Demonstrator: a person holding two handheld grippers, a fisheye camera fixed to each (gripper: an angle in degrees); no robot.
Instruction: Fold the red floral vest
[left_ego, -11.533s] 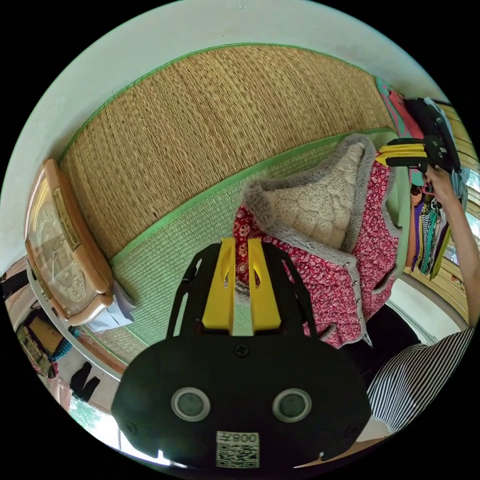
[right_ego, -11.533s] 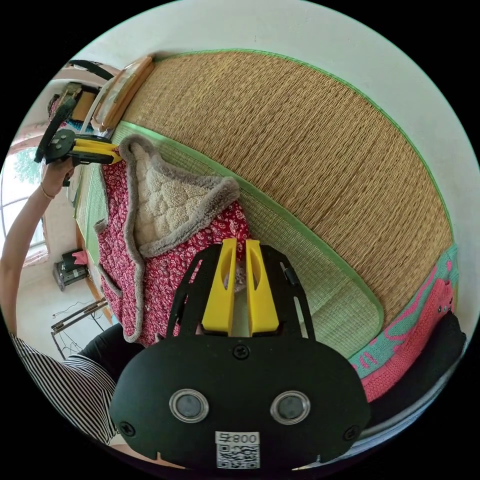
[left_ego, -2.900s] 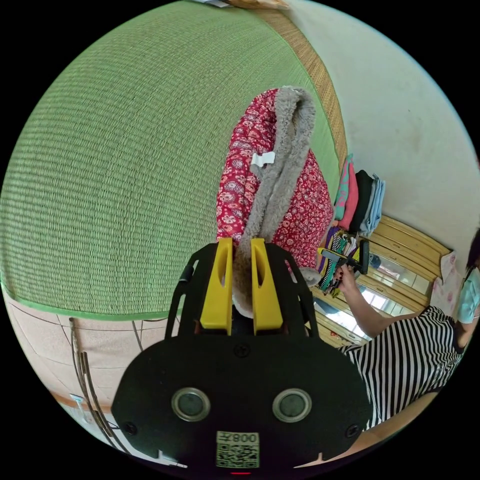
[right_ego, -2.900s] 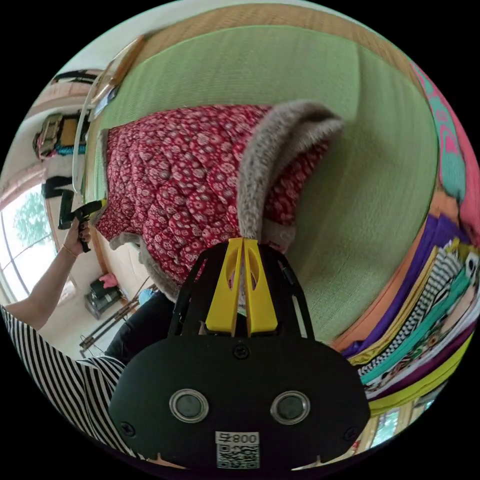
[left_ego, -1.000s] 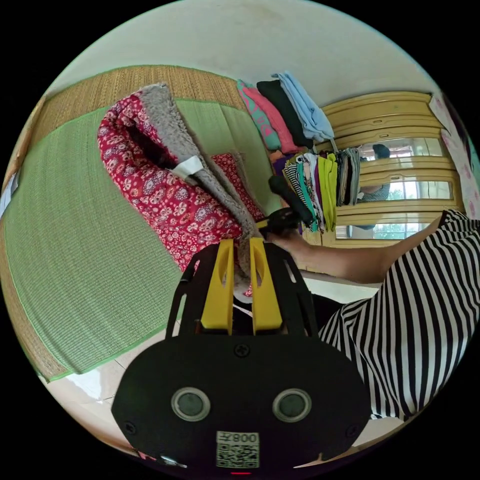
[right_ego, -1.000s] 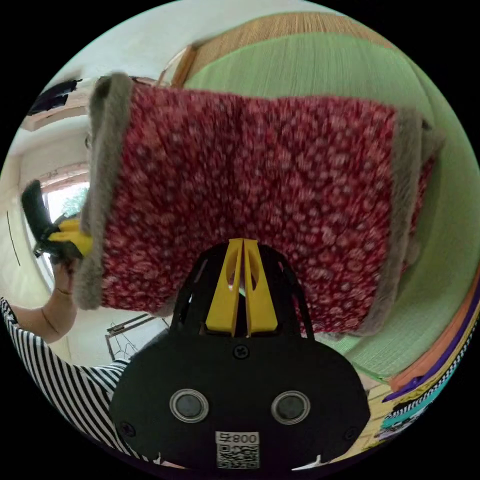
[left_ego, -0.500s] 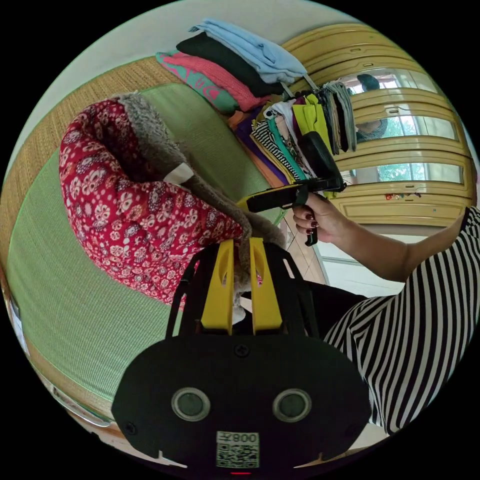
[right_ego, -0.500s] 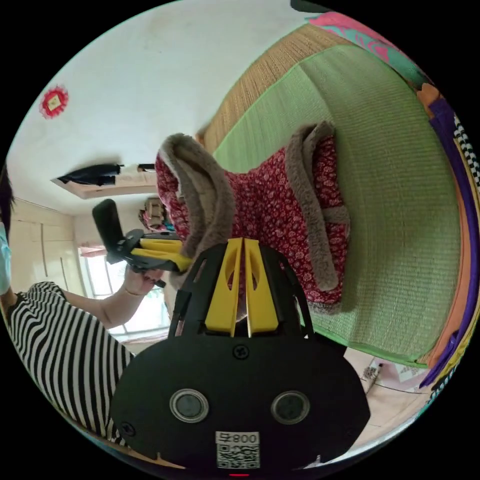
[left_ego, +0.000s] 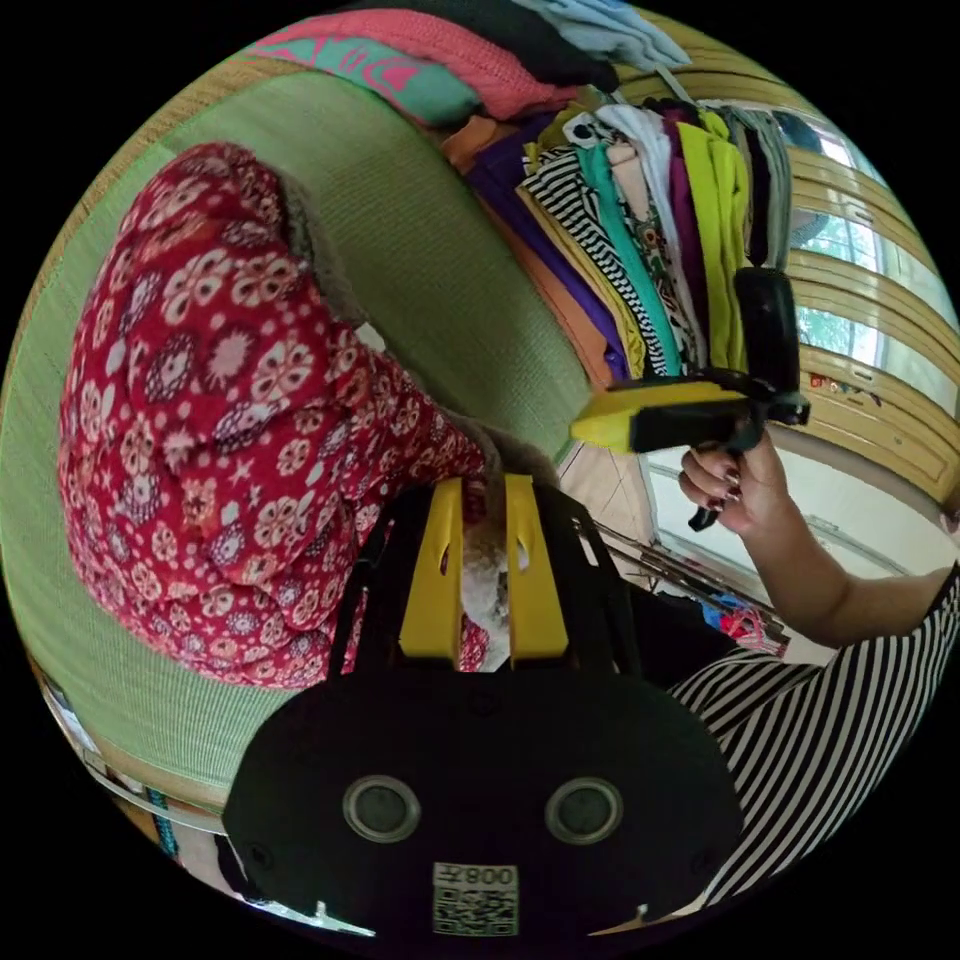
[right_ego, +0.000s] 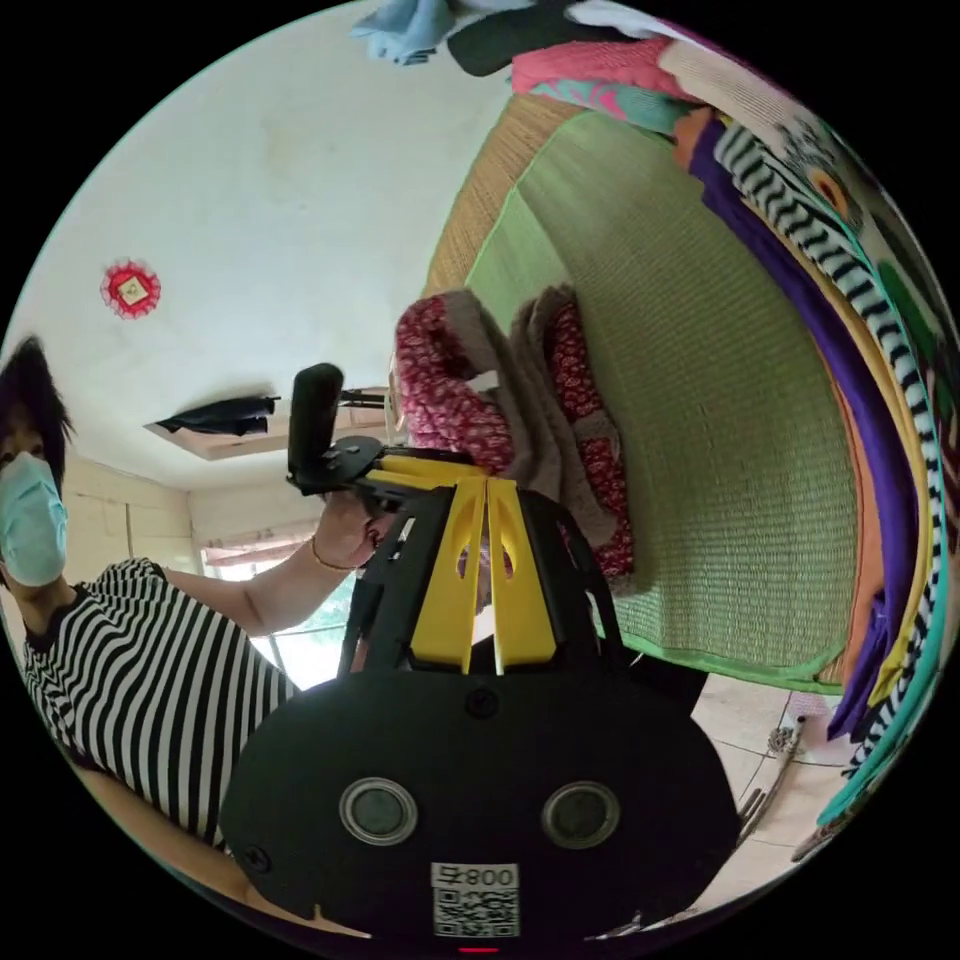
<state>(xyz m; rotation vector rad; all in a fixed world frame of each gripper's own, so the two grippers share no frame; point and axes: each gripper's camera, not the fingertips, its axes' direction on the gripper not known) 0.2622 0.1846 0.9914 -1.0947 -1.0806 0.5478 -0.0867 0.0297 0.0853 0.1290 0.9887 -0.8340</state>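
The red floral vest (left_ego: 230, 400) lies bunched and folded double on the green mat (left_ego: 440, 230), grey fleece lining showing at its edges. My left gripper (left_ego: 480, 490) is shut on the vest's near fleece edge, with pale fleece pinched between the yellow jaws. A hand holds my right gripper (left_ego: 585, 428) to the right of it, jaws together, apart from the cloth. In the right gripper view my right gripper (right_ego: 487, 485) is shut with nothing in it. Behind it the folded vest (right_ego: 560, 400) rests on the mat (right_ego: 720, 400), and the left gripper (right_ego: 455, 470) reaches in from the left.
A tall stack of folded clothes (left_ego: 640, 220) borders the mat's far side (right_ego: 870, 330). A wooden wardrobe (left_ego: 880, 330) stands beyond it. The person in a striped shirt (right_ego: 140, 660) stands at the mat's near edge, over tiled floor (right_ego: 760, 740).
The vest, held up spread between both grippers, has come down folded onto the mat. My right gripper has let go of its edge and drawn away; the left keeps its hold.
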